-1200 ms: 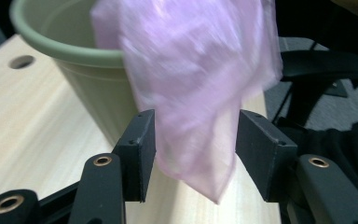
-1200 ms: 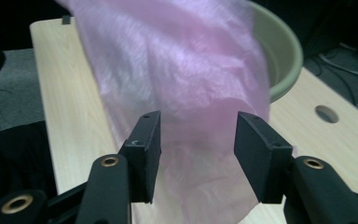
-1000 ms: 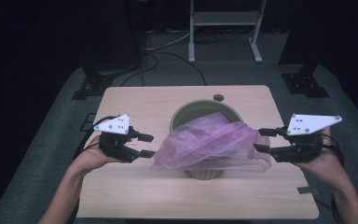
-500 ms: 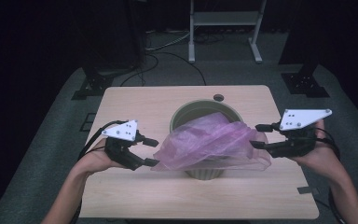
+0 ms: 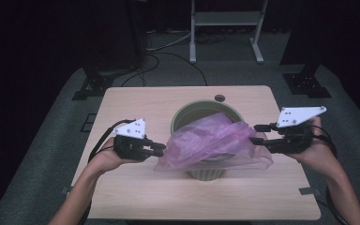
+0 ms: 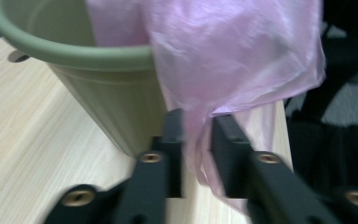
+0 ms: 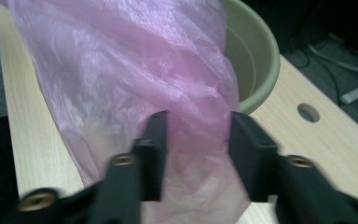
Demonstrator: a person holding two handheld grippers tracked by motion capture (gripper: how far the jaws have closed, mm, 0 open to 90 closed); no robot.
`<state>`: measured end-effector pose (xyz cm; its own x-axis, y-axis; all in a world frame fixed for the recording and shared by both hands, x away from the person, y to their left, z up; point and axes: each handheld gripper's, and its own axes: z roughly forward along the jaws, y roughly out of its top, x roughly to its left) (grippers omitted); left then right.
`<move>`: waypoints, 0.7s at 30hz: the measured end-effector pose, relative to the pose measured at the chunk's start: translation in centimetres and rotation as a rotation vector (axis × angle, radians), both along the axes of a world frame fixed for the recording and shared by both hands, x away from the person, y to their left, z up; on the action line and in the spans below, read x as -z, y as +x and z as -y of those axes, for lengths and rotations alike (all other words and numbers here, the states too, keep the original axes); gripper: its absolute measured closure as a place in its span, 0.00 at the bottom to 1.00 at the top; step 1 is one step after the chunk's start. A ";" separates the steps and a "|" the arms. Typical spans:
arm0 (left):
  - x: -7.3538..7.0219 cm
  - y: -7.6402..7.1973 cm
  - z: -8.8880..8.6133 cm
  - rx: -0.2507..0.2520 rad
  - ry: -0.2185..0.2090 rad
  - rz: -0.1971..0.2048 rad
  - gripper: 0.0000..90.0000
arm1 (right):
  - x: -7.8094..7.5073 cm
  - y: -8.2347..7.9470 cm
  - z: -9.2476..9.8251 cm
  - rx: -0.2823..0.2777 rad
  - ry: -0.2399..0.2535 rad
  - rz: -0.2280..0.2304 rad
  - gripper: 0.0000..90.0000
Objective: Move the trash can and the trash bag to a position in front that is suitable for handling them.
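Tabletop [image 5: 136, 197]: pale wood, frame centre, on grey carpet [image 5: 37, 178] in a dark room. Your left gripper [image 5: 159, 149] has just been closing its jaws onto the pink bag [image 5: 211, 143] draped over the green pot [image 5: 192, 112]. Your right gripper [image 5: 255, 134] has been closing too, bag between jaws that stand apart.

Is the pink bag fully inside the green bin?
No, the pink bag drapes over the green bin's near rim and hangs outside it toward the table.

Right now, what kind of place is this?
Probably a lab or recording studio, not a home: a lone wooden table on grey carpet, dark surroundings, loose cables on the floor and a metal stand behind.
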<state>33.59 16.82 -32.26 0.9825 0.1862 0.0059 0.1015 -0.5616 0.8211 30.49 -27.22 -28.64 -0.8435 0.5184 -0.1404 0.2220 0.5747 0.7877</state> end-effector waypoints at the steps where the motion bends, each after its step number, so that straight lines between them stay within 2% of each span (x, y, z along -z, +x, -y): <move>1: -0.1 0.2 0.0 -0.018 -0.014 -0.007 0.94 | 0.1 0.1 -0.1 0.013 -0.008 -0.004 0.81; 3: -0.3 0.7 -0.1 -0.041 -0.036 -0.015 0.97 | 0.1 0.4 -0.3 0.020 -0.020 -0.016 0.94; 5: -0.5 1.2 0.0 -0.063 -0.037 -0.014 1.00 | 0.1 0.6 -0.3 0.031 -0.022 -0.030 0.99; 10: -1.3 2.5 0.0 -0.104 -0.072 -0.026 1.00 | 0.0 1.5 0.1 0.045 0.016 -0.061 1.00; 17: -1.9 4.2 0.4 -0.147 -0.072 -0.025 1.00 | 0.1 2.9 0.9 0.092 0.079 -0.091 1.00; 21: -1.7 4.8 0.0 -0.185 -0.075 -0.032 1.00 | 0.6 3.5 1.0 0.113 0.076 -0.101 1.00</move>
<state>38.41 16.79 -30.53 0.9310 0.3621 -0.0453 0.2237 -0.4683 0.8548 33.99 -28.21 -29.27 -0.7869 0.6169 -0.0144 0.3624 0.4809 0.7984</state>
